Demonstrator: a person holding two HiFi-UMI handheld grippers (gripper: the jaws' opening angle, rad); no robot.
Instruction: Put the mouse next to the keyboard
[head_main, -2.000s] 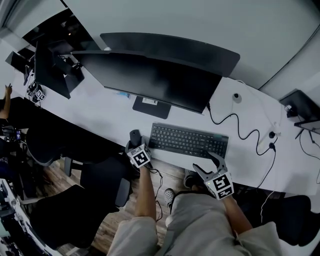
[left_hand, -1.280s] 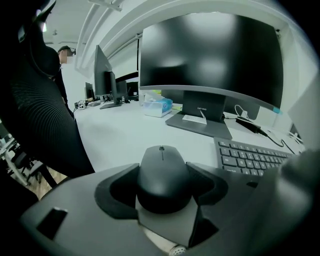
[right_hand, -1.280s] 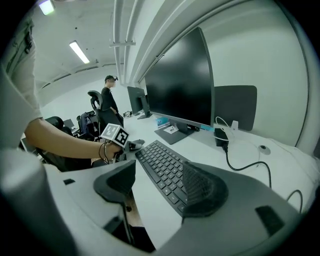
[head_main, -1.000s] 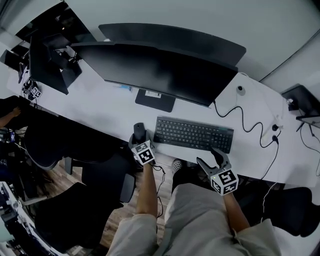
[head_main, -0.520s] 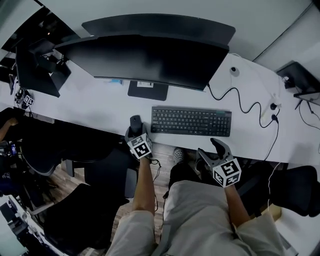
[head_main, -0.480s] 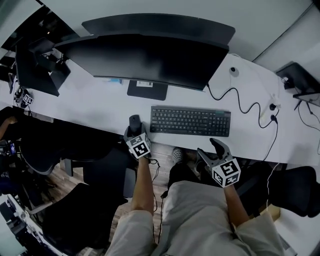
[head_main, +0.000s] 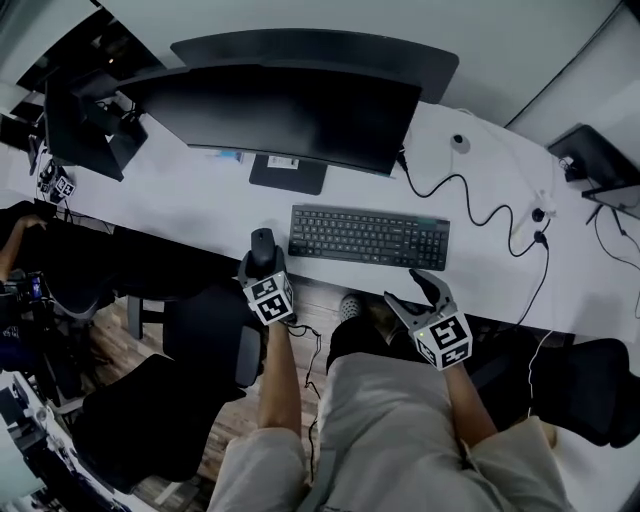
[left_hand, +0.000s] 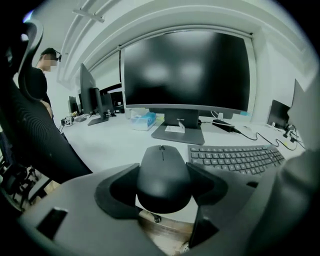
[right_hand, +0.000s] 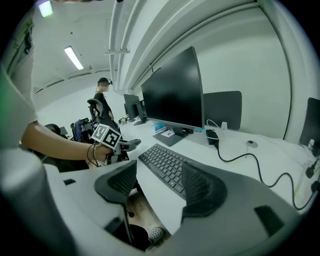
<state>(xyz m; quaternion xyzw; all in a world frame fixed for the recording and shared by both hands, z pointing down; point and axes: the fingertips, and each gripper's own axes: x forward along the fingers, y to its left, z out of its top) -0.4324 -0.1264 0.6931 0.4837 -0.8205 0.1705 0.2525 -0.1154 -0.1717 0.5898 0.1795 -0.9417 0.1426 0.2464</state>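
Clamping mouse (left_hand: 162, 172) in left gripper (head_main: 262, 250) at keyboard's (head_main: 369, 237) nine o'clock for placement; holding right gripper (head_main: 418, 293) open, empty, clear.

Between the jaws of the left gripper (left_hand: 164, 186) we see the mouse (left_hand: 162, 167) in smooth, matt black plastic. The jaws themselves look like dull dark plastic. Those of the right gripper (right_hand: 159, 184) have finely ribbed inner faces. Ahead of both, the worktop (left_hand: 107, 142) is smooth white with a soft sheen, the keyboard (left_hand: 235, 157) matt black plastic, and the monitor (left_hand: 185, 70) screen glossy. Below the right jaws the floor (right_hand: 142, 207) looks wooden.
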